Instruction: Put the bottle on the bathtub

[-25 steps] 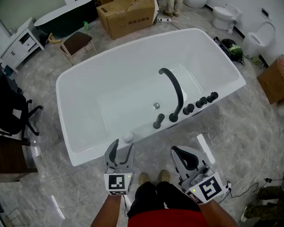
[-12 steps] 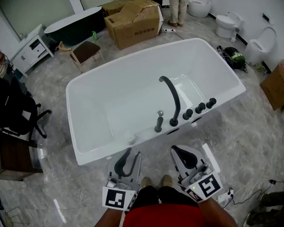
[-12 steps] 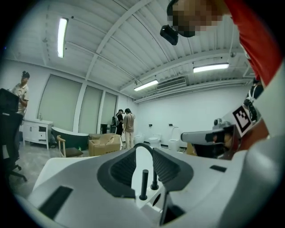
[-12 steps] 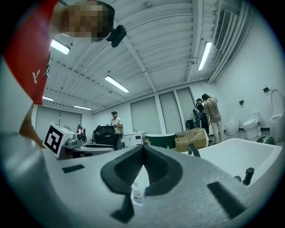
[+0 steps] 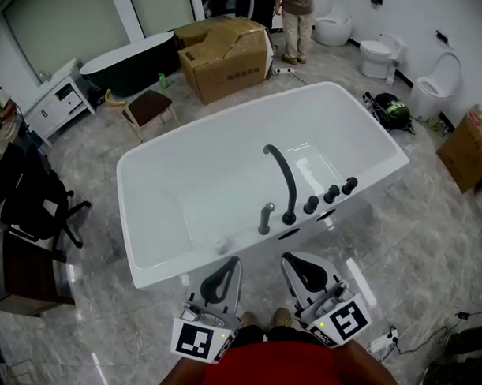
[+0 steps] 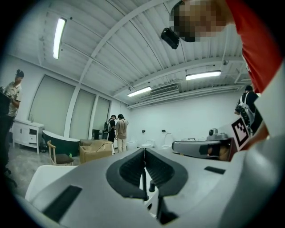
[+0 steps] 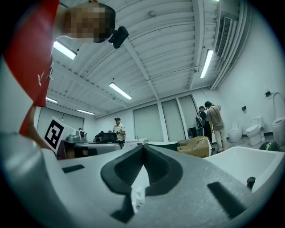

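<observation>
White acrylic fills the middle of the head view. It is the bathtub [image 5: 151,214], and the small white bottle [image 5: 221,244] stands upright on its near rim, at about 7 o'clock from the tub's centre.

A second ago the left gripper [image 5: 231,264] reached right up to that bottle. Now it has drawn back towards the person and sits at 6 o'clock of the bottle, clearly apart from it. The bottle itself has not shifted on the rim.

The left gripper's own view shows its jaws pressed together at the tips with nothing between them. The right gripper [image 5: 287,259], at 3 o'clock of the left one, likewise has its jaws closed and empty.

Judging by this, the placing looks done. The bottle rests on the tub, released, and both tools are pulled in, so little seems left but to stay clear.

Counted:
- one bottle
- two grippers
- one white bathtub, plus one dark tub [image 5: 129,51] at 11 o'clock of the room
- one arched black spout [image 5: 283,178]
- three round black knobs [image 5: 330,194] in a row at the spout's 3 o'clock
- one black stem [image 5: 265,218] at the spout's 9 o'clock
- two cardboard boxes [image 5: 224,46], the larger at 12 o'clock and the other at 3 o'clock
- one stool [image 5: 149,108]
- one standing person [image 5: 298,12] at 12 o'clock
</observation>
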A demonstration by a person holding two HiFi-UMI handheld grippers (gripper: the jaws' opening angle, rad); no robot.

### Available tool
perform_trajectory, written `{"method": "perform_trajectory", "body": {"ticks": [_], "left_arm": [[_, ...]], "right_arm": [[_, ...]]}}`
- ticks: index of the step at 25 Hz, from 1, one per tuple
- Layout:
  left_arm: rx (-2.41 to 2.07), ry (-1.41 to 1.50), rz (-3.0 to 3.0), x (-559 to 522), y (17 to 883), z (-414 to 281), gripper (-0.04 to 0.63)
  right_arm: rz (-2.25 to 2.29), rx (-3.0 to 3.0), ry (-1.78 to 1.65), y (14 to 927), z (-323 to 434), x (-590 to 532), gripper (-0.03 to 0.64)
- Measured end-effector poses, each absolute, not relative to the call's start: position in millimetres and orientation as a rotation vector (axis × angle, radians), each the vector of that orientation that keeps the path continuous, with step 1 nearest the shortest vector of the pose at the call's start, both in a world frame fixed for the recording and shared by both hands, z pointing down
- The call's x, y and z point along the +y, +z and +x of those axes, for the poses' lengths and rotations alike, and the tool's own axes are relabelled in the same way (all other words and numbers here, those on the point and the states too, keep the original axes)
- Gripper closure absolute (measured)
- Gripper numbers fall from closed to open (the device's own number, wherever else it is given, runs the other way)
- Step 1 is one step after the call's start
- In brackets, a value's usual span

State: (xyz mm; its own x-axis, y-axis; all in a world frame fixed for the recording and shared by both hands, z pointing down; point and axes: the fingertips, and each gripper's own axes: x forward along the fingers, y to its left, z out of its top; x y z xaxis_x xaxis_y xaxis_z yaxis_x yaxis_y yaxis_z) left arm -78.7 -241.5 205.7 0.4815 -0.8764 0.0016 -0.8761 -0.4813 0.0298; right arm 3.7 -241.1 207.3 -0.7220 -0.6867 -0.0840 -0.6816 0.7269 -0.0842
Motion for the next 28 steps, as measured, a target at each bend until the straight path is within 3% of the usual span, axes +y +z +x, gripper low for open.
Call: {"method": "perform_trajectory", "body": {"ticks": [28], "left_arm": [[-1.440,-0.021,2.765,-237.9,191.1,-49.5,0.585]], "right_arm": [[-1.163,2.820,0.041,182.0,4.4,-236.2,0.614]]}}
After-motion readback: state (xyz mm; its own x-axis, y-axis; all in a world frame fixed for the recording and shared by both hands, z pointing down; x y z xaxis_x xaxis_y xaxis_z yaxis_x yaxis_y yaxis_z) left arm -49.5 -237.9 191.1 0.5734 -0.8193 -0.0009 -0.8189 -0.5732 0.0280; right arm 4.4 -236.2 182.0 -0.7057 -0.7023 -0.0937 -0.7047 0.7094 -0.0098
